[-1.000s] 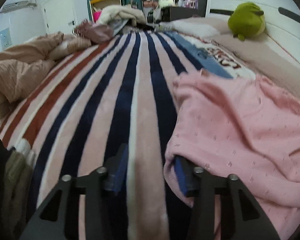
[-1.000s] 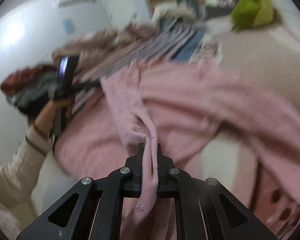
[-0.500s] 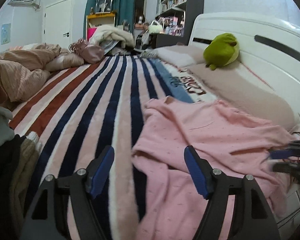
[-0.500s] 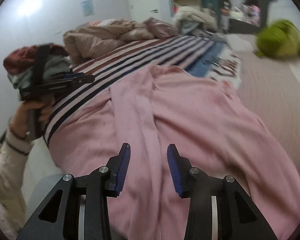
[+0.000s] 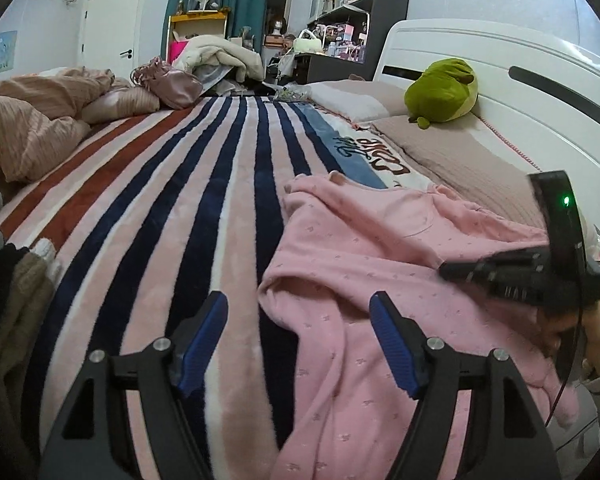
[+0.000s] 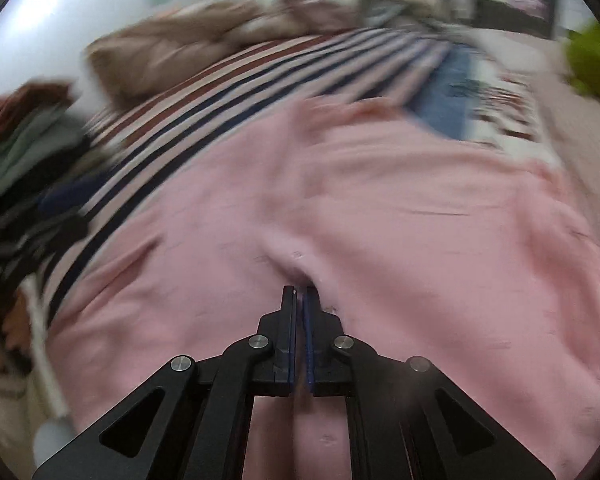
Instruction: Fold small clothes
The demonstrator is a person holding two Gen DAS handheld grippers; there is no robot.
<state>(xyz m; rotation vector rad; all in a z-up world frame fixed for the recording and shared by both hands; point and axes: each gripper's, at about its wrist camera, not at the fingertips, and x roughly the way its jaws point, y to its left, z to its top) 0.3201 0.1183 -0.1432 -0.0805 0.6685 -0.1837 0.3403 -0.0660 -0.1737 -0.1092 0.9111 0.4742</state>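
Note:
A pink knit garment (image 5: 384, 264) lies spread on the striped blanket (image 5: 172, 200) at the bed's near right; it fills the right wrist view (image 6: 380, 208). My left gripper (image 5: 298, 308) is open and empty, just above the garment's left edge. My right gripper (image 6: 299, 292) is shut on a pinch of the pink fabric near the garment's near edge. The right gripper also shows in the left wrist view (image 5: 444, 269), low over the garment's right side.
A pile of dark and beige clothes (image 5: 8, 304) sits at the near left. A tan duvet (image 5: 28, 120) lies at the far left. A green plush (image 5: 444, 92) rests by the white headboard (image 5: 540, 92). Pillows and shelves stand beyond.
The right gripper opened, letting go of a fold, then shut again on the garment nearer its edge. The left gripper rose and opened wider.

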